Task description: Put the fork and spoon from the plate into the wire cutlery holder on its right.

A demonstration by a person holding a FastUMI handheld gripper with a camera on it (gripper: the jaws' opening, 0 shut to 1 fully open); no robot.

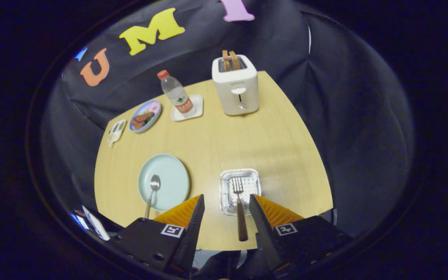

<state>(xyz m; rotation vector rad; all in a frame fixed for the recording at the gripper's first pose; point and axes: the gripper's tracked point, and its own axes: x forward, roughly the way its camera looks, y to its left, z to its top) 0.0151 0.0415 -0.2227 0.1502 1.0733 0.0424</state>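
The gripper (226,205) hangs above the near edge of the desk (270,151), its jaws spread and holding nothing. Between them lies the fork (240,206), tines in the wire cutlery holder (240,190), handle sticking out toward the camera. The spoon (152,192) rests on the plate (164,181), left of the holder.
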